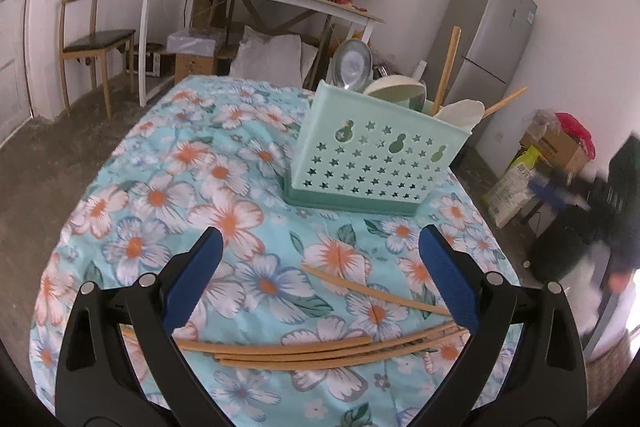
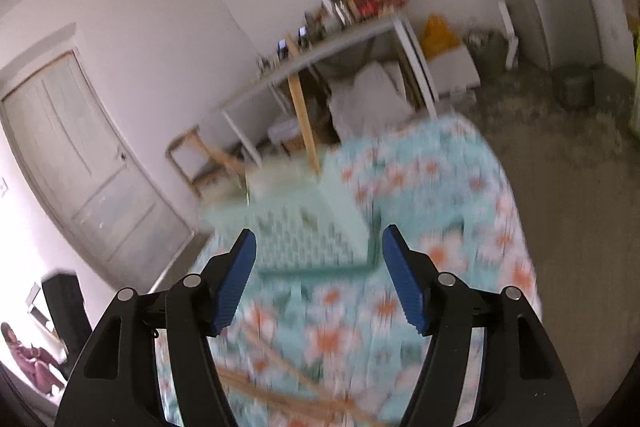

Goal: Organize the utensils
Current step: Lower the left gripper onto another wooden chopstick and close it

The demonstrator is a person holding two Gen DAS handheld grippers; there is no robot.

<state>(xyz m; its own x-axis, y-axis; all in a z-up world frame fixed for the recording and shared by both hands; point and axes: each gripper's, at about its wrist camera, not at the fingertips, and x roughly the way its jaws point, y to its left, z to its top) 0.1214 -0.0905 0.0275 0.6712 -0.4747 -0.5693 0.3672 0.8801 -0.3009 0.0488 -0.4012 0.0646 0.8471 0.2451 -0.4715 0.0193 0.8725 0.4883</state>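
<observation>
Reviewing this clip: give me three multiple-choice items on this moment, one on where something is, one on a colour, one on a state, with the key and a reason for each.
1. Where do the loose chopsticks lie?
A. on the floral cloth, in front of the holder
B. on the wooden chair
C. on the floor

2. What colour is the utensil holder?
A. red
B. pale green
C. black

3. How does the left tool stand?
A. shut on a chopstick
B. shut on the holder
C. open, holding nothing

Key: 1 A, the sticks rest on the cloth near the camera, apart from the holder. 2 B, its star-pierced wall is pale green. 3 C, the blue pads stand wide apart with only cloth and sticks showing between them.
</observation>
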